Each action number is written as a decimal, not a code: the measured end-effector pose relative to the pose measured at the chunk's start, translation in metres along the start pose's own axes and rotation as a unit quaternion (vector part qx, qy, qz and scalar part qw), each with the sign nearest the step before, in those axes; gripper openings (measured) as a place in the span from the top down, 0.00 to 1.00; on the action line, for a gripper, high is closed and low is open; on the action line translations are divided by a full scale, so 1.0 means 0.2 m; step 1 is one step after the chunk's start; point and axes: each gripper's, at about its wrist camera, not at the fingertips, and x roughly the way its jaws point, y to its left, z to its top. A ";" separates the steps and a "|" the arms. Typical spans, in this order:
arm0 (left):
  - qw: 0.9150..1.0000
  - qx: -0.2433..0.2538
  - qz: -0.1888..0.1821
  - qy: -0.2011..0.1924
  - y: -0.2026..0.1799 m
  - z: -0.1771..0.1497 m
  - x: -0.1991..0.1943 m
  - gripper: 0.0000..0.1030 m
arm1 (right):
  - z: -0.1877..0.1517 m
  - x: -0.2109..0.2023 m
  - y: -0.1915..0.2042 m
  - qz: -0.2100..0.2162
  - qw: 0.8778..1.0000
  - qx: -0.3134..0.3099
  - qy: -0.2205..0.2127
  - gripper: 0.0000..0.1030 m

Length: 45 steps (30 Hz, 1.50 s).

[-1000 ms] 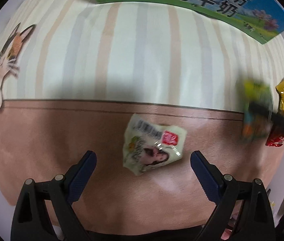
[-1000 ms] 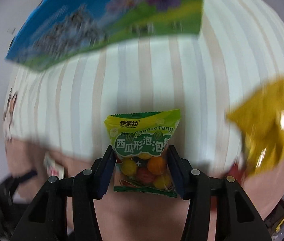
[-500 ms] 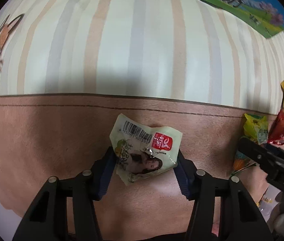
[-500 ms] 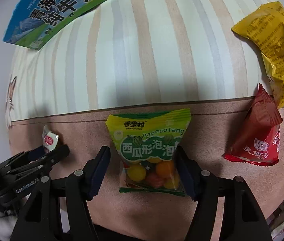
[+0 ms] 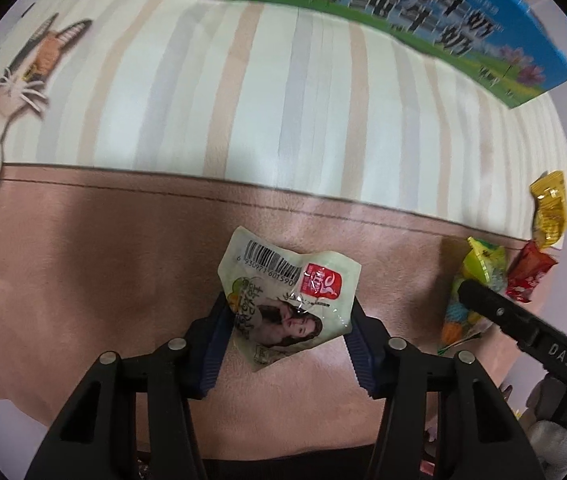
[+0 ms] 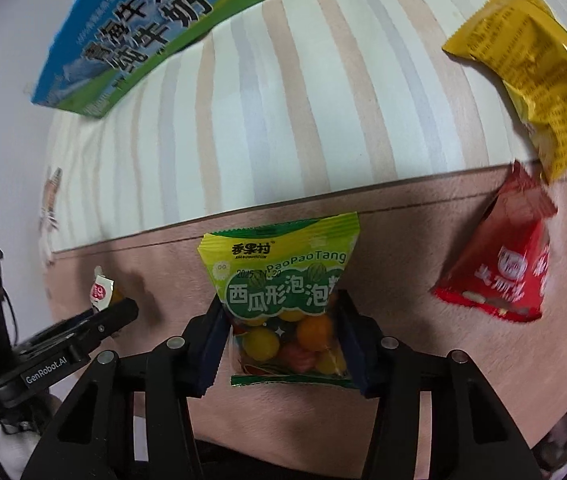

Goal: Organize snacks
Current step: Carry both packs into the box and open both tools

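Note:
A crumpled pale snack packet (image 5: 287,300) with a barcode and a red logo sits between the blue pads of my left gripper (image 5: 289,316). Its jaws are closing and the pads press on the packet's sides, just above the brown band of the mat. My right gripper (image 6: 281,312) is also closing, and its pads squeeze a green bag of coloured gum balls (image 6: 279,272). In the left wrist view that bag (image 5: 483,260) shows at the right, with a right finger (image 5: 495,308) over it. The right wrist view shows the pale packet (image 6: 101,290) at the left.
A blue and green milk carton box (image 6: 143,36) lies at the far side of the striped mat (image 5: 283,100), which has a cat picture (image 5: 11,92) at its left. A red packet (image 6: 499,276) and a yellow packet (image 6: 531,68) lie to the right of the green bag.
My left gripper went from wide open to closed on the pale packet and rose a little. The right jaws loosened around the green bag, then closed on it again.

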 end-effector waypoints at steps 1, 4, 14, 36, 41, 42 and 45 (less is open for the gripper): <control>1.000 0.000 -0.002 -0.005 0.01 0.00 -0.03 0.51 | -0.01 -0.02 0.00 0.005 1.000 0.001 -0.002 0.48; 1.000 0.003 -0.014 -0.017 0.01 0.01 -0.14 0.51 | -0.01 -0.08 0.03 0.025 1.000 0.002 -0.014 0.48; 0.992 0.038 -0.082 -0.084 -0.13 0.20 -0.62 0.51 | 0.17 -0.55 0.18 0.100 0.992 -0.029 -0.078 0.48; 0.996 0.053 -0.027 -0.074 -0.39 1.44 -0.70 0.51 | 1.29 -0.90 0.38 0.014 0.988 -0.052 -0.143 0.48; 0.997 0.059 0.004 -0.052 -0.36 1.67 -0.55 0.51 | 1.36 -0.75 0.34 -0.011 0.991 -0.044 -0.125 0.48; 0.997 0.056 0.009 -0.051 -0.35 1.71 -0.52 0.51 | 1.37 -0.72 0.34 -0.019 0.991 -0.043 -0.124 0.48; 0.997 0.052 0.018 -0.045 -0.32 1.82 -0.45 0.51 | 1.41 -0.65 0.31 -0.022 0.993 -0.032 -0.111 0.48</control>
